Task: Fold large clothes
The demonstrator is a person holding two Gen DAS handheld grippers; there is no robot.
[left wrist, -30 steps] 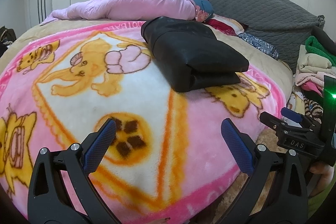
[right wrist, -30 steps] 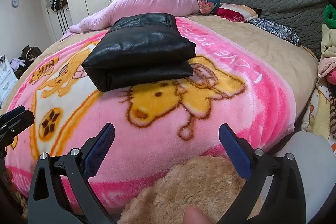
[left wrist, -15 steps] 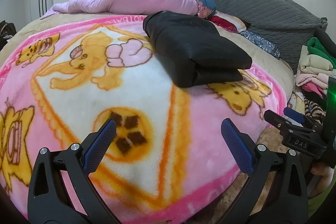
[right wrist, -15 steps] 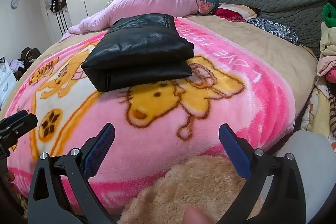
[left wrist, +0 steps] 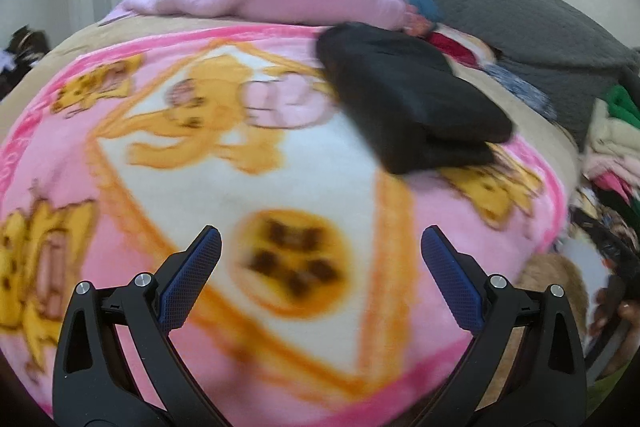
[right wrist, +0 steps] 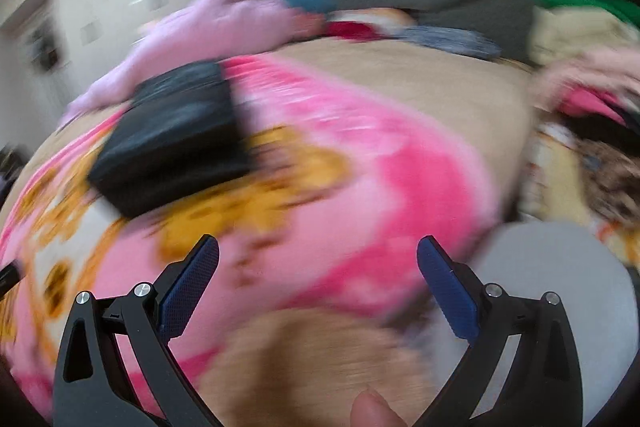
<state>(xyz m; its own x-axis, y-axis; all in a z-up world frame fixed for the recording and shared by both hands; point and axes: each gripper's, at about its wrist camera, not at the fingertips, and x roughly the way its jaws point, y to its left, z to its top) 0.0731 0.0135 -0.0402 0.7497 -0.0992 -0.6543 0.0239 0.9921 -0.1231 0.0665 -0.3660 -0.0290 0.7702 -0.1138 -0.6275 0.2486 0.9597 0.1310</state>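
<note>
Both views just went blurry, so we're swinging away from the folded black leather-look garment [left wrist: 404,95] on the pink cartoon fleece blanket [left wrist: 224,163], left gripper [left wrist: 320,259] and right gripper [right wrist: 318,263] both spread wide and empty, probably off for the next piece.

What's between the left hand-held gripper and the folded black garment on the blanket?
Nothing visible. The left hand-held gripper is open and empty, and only bare cartoon blanket lies between it and the folded black garment, which sits farther back and to the right. The frame is motion-blurred, so small items could be missed.
</note>
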